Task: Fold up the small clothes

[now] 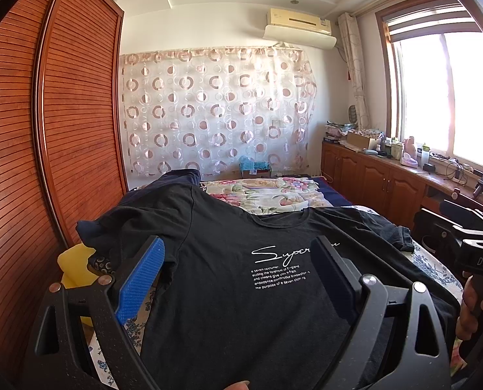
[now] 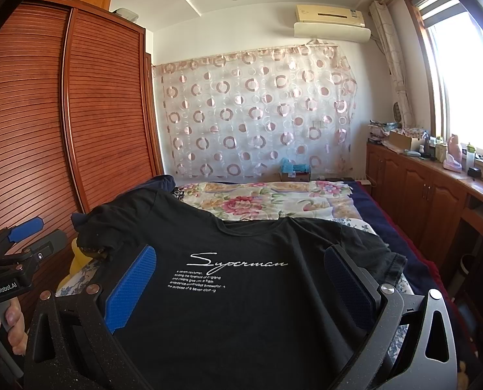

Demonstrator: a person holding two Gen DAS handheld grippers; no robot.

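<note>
A black T-shirt (image 1: 241, 308) with white "Superman" script lies spread face up on the bed, collar toward the far end. My left gripper (image 1: 238, 242) hovers over its lower left part, jaws wide apart, nothing between the blue pads. My right gripper (image 2: 241, 250) hangs over the shirt (image 2: 241, 318) near its lower middle, also open and holding nothing. In the right wrist view a hand (image 2: 10, 321) grips the left tool's handle at the left edge. In the left wrist view another hand (image 1: 472, 312) holds the right tool at the right edge.
A slatted wooden wardrobe (image 1: 46, 130) runs close along the bed's left side. A floral quilt (image 1: 257, 191) covers the far end of the bed. A navy garment (image 1: 176, 178) lies under the shirt's left sleeve, a yellow object (image 1: 75, 266) beside it. Cluttered cabinets (image 1: 371, 175) stand on the right.
</note>
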